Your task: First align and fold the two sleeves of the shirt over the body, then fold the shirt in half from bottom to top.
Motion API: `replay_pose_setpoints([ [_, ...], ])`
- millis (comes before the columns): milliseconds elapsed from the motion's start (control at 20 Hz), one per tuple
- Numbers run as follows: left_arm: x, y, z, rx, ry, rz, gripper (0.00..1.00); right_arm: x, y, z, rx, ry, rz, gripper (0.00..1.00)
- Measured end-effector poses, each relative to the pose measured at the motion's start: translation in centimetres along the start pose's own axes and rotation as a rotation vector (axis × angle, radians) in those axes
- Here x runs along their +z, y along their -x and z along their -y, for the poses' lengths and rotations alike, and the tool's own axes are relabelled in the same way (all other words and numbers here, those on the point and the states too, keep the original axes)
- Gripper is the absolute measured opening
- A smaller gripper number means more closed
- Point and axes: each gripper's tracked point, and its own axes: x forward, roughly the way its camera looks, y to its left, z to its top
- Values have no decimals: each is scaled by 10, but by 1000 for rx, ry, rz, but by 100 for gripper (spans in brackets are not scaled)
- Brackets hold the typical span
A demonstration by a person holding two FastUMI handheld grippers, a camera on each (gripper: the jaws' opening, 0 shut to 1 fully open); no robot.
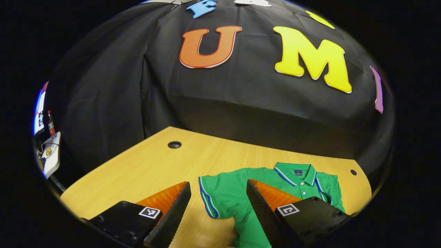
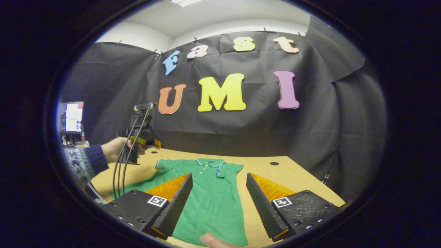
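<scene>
- Two grippers are up over a wooden table [image 1: 144,165], and both hold their fingers wide apart with nothing between them.
- In the left gripper view, the left gripper [image 1: 218,210] hovers above the table's near part; through the gap between its fingers shows the short sleeve [image 1: 210,196] of a green polo shirt [image 1: 241,199], edged with blue and white stripes.
- The polo shirt lies flat, front up — collar [image 1: 296,174] toward the booth's black cloth wall [image 1: 241,103], placket buttons visible, sleeves spread out and not yet folded over the body.
- A small dark label sits inside the collar; its writing is too small to read.
- Square black-and-white marker tags [image 1: 150,212] sit on top of each gripper body.
- Two round cable holes [image 1: 174,144] are set in the tabletop, one near each far corner.
- In the right gripper view, the right gripper [image 2: 219,203] hangs over the shirt's lower half, its left finger above the green cloth, its right finger above bare wood.
- Farther off in that view, a hand [image 2: 115,148] in a dark cuffed, patterned sleeve [image 2: 84,163] holds the other gripper above the table's left edge, cables [image 2: 120,168] trailing down from it.
- A fingertip [image 2: 212,240] shows at the bottom edge, near the shirt's hem.
- A lit screen [image 2: 70,117] stands at far left.
</scene>
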Motion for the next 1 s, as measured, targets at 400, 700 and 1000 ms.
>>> replay_pose_setpoints([
  [400, -67, -61, -8, 12, 48, -149, 100, -32, -21, 2, 3, 4, -67, 95],
  [700, -67, -88, -11, 24, -27, -135, 74, -47, -32, 4, 3, -21, -101, 95],
  [1000, -59, -90, -8, 7, -164, -161, 9, -51, -33, 9, -5, -17, -117, 95],
])
